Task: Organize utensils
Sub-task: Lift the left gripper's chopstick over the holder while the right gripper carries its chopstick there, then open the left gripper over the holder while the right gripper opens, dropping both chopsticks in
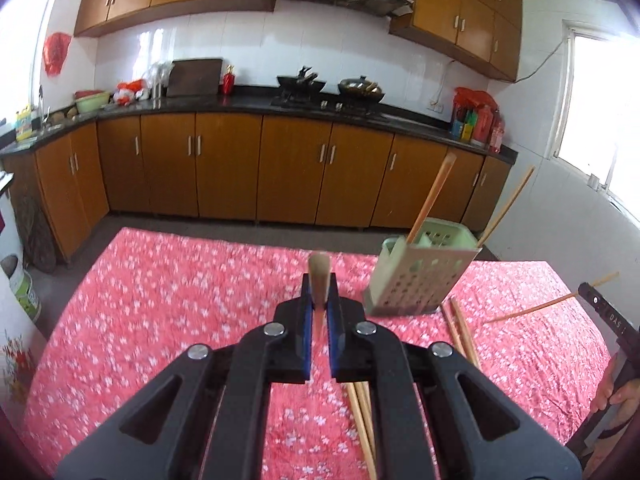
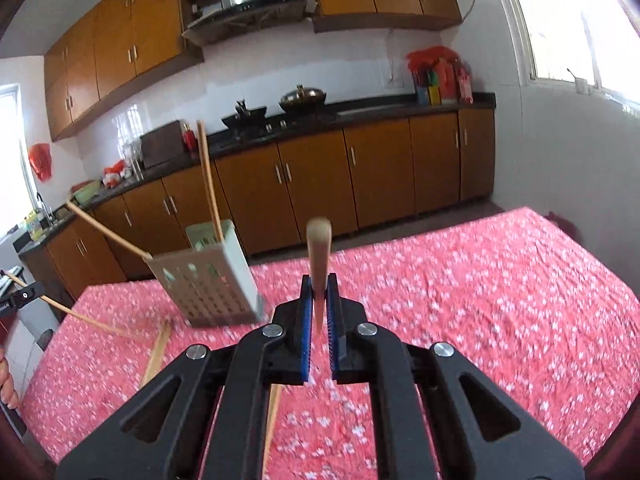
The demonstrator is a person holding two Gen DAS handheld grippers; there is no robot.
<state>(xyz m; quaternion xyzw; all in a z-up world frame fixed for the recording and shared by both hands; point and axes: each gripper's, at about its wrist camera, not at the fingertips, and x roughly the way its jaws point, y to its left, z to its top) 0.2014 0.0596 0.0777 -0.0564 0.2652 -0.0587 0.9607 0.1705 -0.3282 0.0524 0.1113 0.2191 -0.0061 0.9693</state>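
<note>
Left wrist view: left tongs (image 1: 319,304), clenched on one wooden chopstick (image 1: 319,276) that runs out past the tips toward the kitchen. Pale green perforated holder (image 1: 416,276) ahead and to the right on the desk (image 1: 160,300) with its red flowered cloth, tilted in this lens, two chopsticks already inside and leaning out over its rim. Loose chopsticks (image 1: 462,332) lie on the cloth just beside the holder's base, running back under the tongs. Only this view shows the right tongs (image 1: 590,291) at the far right edge, gripping their own chopstick crosswise, with a hand behind them. Right wrist view: right tongs (image 2: 319,304), clenched on a second chopstick (image 2: 319,256), end-on and blurred. Holder (image 2: 208,280) ahead and to the left; one loose chopstick (image 2: 158,354) on the cloth near it. Only this view shows the left tongs from outside, at the far left edge, their stick angled down toward the cloth. Handling note, as judgement: each stick still has to reach the holder; bring the tip over the open top, tilt the stick steeper so it drops in rather than striking the rim, keep clear of the two leaning sticks, and enter one side at a time so the tongs do not meet.
</note>
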